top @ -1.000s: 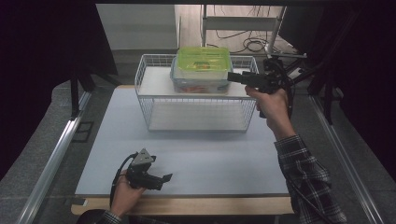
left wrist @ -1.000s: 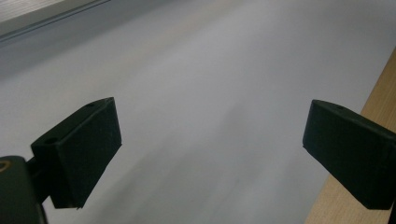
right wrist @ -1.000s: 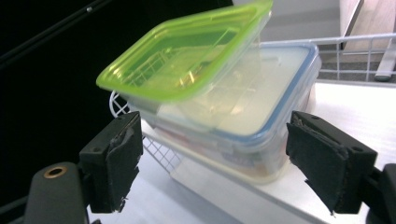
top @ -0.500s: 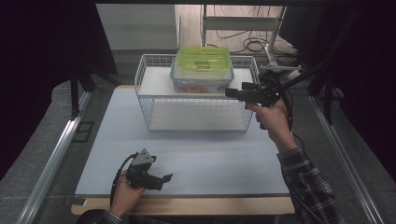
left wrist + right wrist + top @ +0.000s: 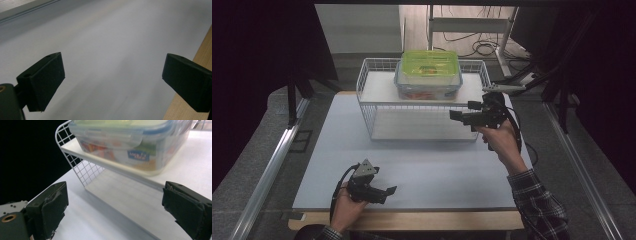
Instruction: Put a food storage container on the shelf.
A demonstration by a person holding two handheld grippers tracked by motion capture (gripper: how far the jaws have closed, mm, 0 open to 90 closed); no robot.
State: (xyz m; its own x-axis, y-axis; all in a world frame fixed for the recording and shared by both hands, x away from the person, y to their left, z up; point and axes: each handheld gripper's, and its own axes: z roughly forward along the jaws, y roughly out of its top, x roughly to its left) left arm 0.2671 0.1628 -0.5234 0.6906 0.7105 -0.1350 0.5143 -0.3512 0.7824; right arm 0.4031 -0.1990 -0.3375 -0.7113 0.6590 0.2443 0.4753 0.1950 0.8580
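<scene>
Lowered and drawn back from the container (image 5: 428, 74), right gripper (image 5: 460, 111) now hangs beside the wire rack (image 5: 373, 107)'s right end, jaws just opened wider, nothing between them. High view: container sits on rack's upper shelf; left gripper (image 5: 384, 194) rests spread near the table (image 5: 437, 170)'s front edge. Left gripper view: parted jaws over bare tabletop. Right gripper view: wide jaws, container (image 5: 130, 142) ahead.

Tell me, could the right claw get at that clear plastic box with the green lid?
Probably yes: the right claw is open, beside the white wire rack, and the clear green-lidded box on top has nothing over it.
</scene>
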